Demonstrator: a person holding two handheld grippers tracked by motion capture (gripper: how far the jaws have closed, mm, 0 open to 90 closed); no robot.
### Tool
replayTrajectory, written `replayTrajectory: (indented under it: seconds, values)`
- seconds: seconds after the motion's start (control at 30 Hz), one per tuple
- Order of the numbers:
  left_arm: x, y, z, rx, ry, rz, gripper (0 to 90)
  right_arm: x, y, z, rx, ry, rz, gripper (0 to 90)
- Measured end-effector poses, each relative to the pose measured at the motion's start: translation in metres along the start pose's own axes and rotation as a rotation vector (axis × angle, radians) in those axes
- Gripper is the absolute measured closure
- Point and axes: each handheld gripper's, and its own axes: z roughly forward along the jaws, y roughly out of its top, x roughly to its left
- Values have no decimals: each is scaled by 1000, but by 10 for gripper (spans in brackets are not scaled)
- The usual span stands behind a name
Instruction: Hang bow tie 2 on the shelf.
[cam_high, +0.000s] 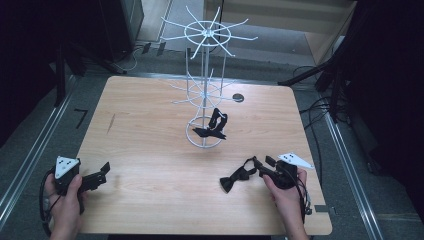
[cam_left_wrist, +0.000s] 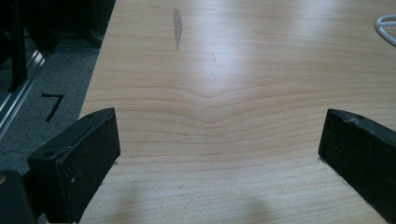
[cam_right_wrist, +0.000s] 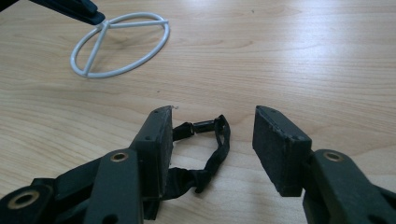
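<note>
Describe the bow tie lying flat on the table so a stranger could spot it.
Start at the white wire display stand mid-table, then look toward the near right, by the right gripper. The black bow tie lies flat there, strap trailing between the open jaws; the other bow tie hangs on the stand.

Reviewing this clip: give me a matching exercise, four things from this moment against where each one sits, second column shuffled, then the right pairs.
Things:
1. bow tie
2. second bow tie
3. left gripper
4. wire rack

Places:
A. stands at the table's middle
B. open over bare wood, near left corner
C. on the rack's base ring
D. flat on the table, strap between the right gripper's open jaws

Pairs: 1-D, 2-C, 3-B, 4-A
</note>
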Motion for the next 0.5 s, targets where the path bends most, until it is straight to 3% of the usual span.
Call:
replayTrajectory:
  seconds: [0.5]
  values:
    - [0, 0, 0, 11, -9, 3, 0, -7, -6, 10, 64, -22, 31, 570]
